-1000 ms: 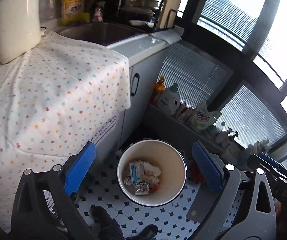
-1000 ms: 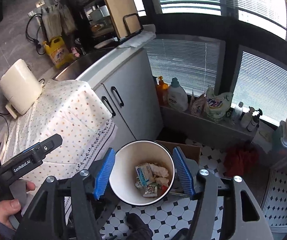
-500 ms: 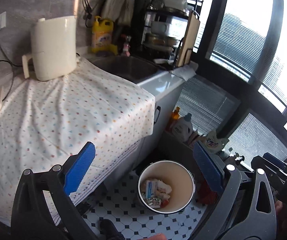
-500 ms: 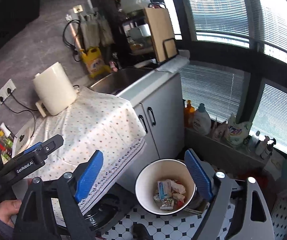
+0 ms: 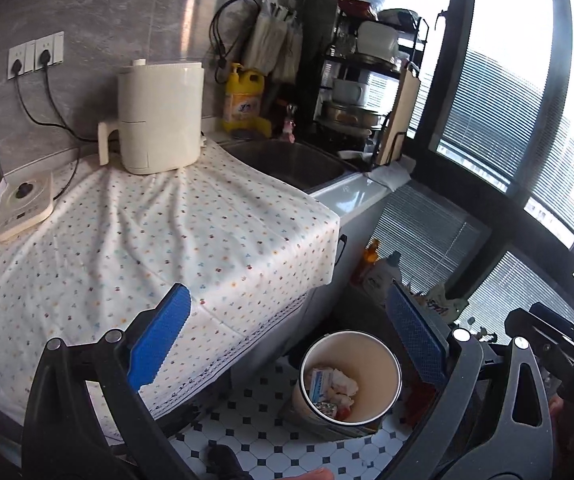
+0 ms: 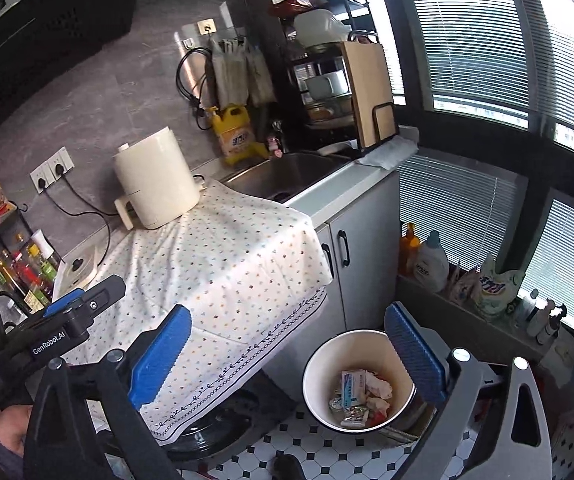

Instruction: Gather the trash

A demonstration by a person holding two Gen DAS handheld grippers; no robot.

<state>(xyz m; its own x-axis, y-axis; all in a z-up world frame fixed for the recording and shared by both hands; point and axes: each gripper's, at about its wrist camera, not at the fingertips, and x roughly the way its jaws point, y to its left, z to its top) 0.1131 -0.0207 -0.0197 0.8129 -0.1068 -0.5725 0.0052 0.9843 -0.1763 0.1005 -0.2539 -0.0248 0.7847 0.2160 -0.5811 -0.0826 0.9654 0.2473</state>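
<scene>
bin loaded, cloth looks bare: scan before reaching

the bin [image 6: 357, 384] sits low and right of centre in both views, on the tiled floor [image 6: 327, 456] beside the cabinet [image 6: 361, 256], with trash [image 6: 361, 394] lying in its bottom. the left gripper [image 5: 287, 344] and right gripper [image 6: 287, 354] hang wide apart and carry nothing. no loose litter shows on the cloth [image 5: 159, 240], mid-left. the step now seems to be a search: sweep slowly around the kettle [image 5: 159, 116], upper left, and keep the jaws spread until a piece is found.
</scene>
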